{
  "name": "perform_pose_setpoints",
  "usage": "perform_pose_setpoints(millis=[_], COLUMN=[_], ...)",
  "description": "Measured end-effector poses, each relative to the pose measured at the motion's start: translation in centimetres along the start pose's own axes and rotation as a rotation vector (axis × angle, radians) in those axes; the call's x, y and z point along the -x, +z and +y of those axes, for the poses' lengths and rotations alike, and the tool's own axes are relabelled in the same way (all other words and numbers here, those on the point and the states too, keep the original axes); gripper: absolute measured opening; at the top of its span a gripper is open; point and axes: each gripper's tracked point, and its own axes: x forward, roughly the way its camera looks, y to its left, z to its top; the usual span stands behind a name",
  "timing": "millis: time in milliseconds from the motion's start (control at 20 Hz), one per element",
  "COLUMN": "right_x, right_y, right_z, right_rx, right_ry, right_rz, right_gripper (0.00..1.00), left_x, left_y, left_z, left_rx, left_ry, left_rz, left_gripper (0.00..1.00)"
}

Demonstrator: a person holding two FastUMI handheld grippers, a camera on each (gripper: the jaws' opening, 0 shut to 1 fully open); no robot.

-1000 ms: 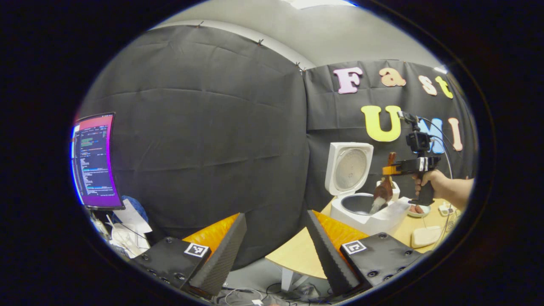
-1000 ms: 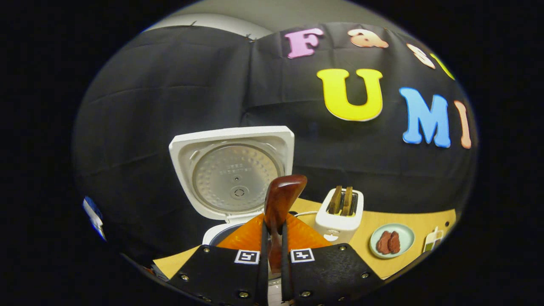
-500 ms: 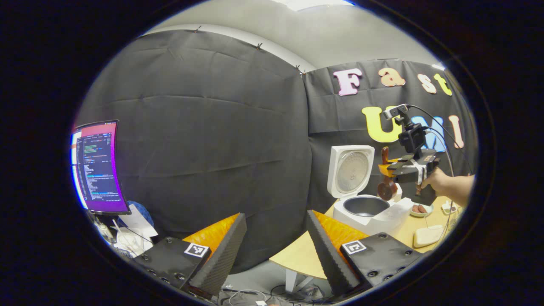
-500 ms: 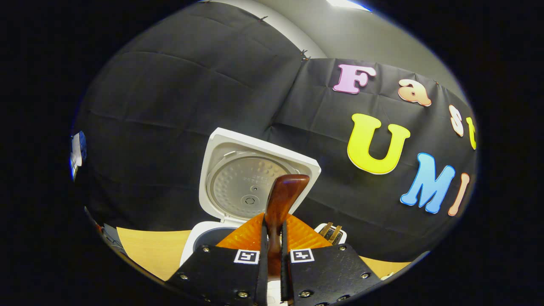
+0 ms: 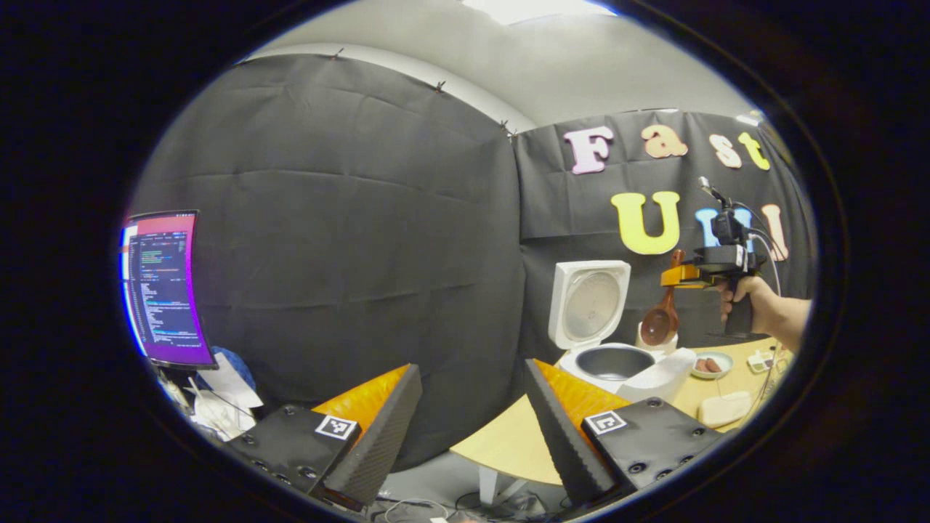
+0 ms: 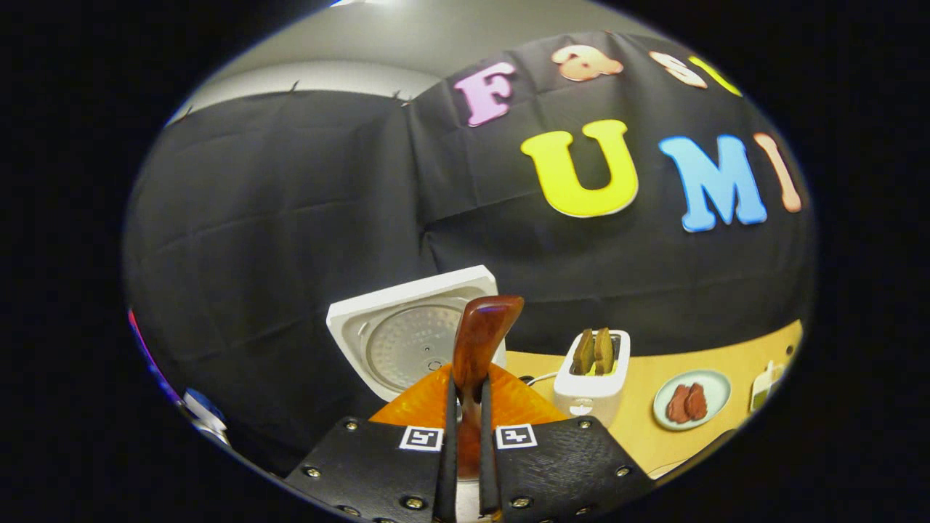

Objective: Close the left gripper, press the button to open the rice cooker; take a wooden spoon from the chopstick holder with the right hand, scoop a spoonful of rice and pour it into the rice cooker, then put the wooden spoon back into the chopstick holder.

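**A:** Wooden spoon (image 5: 660, 319): where is it?

**B:** Start at the far left of the left gripper view, where a lit monitor (image 5: 163, 287) stands above a clutter of papers (image 5: 218, 396). Next comes the left gripper (image 5: 472, 425), low in the foreground, its two fingers spread wide apart with nothing between them. Right of that, on the wooden table (image 5: 508, 443), sits the white rice cooker (image 5: 617, 359), lid raised upright. The spoon hangs bowl-down just right of the lid, above the cooker's far edge.

**A:** What holds it?

**B:** The right gripper (image 5: 683, 276), gripped by a hand (image 5: 748, 294). In the right gripper view, both fingers of the right gripper (image 6: 465, 428) clamp the handle (its rounded end pokes up between them). Further right stand a toaster (image 6: 592, 378) and a plate (image 6: 690, 399) with reddish food.
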Motion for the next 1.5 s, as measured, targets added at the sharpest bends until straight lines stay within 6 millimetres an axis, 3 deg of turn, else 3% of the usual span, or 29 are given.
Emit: perform_pose_setpoints(millis=[100,200,450,850,1150,1250,1300,1500], right_x=[1.6,3.6,9.2,17.3,22.9,24.7,25.4,28.5], right_y=[1.3,2.6,5.3,6.5,6.2,5.7,5.1,3.3], right_z=[-1.6,-3.6,-10.1,-18.4,-25.1,-27.4,-28.6,-32.9], right_rx=[-0.125,-0.202,-0.225,-0.216,-0.193,-0.197,-0.209,-0.219], right_ry=[-0.006,-0.025,-0.12,-0.249,-0.366,-0.408,-0.425,-0.517], right_rz=[-0.016,-0.038,-0.097,-0.133,-0.147,-0.147,-0.14,-0.128], right_gripper=[0.12,0.12,0.12,0.12,0.12,0.12,0.12,0.12], left_x=[-0.3,-0.6,-0.9,-1.3,-1.8,-1.9,-1.9,-1.5], left_y=[0.7,0.9,2.1,3.6,5.2,5.3,5.4,6.1], left_z=[-1.7,-3.6,-8.4,-15.6,-19.9,-21.2,-21.8,-24.3], left_rx=[0.0,0.01,0.035,0.06,0.085,0.085,0.085,0.092], left_ry=[-0.035,-0.072,-0.162,-0.285,-0.345,-0.36,-0.368,-0.398], left_rz=[-0.013,-0.018,-0.036,-0.05,-0.055,-0.053,-0.05,-0.057], left_gripper=[0.92,1.0,0.98,1.0,1.0,0.93,1.0,1.0])
